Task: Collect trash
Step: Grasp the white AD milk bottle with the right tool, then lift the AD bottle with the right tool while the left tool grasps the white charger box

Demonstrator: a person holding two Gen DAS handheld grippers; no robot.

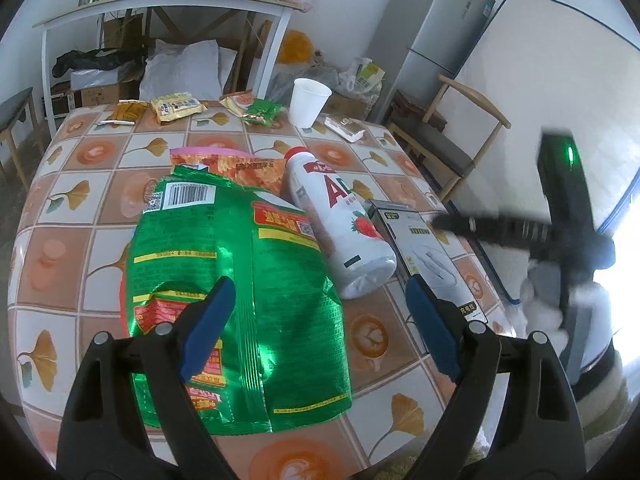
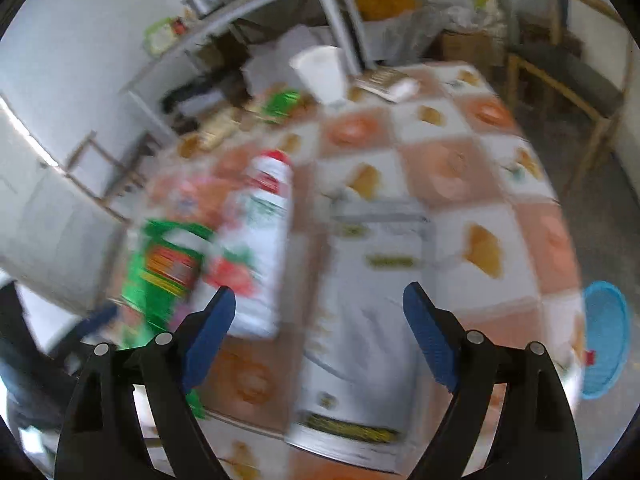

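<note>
Two claws, left (image 1: 316,316) and right (image 2: 320,320), both spread wide, gripping nothing; above desk (image 1: 100,216), green bag (image 1: 236,280) left of bottle (image 1: 340,224), box (image 1: 432,256) right of bottle.

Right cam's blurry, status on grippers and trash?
Left gripper open over green bag. Right gripper open, empty, above white box. Bottle lies between bag and box.

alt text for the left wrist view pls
Open left gripper hovers over a crumpled green snack bag on a tiled-pattern table. Beside the bag lie a white bottle and a white box.
</note>
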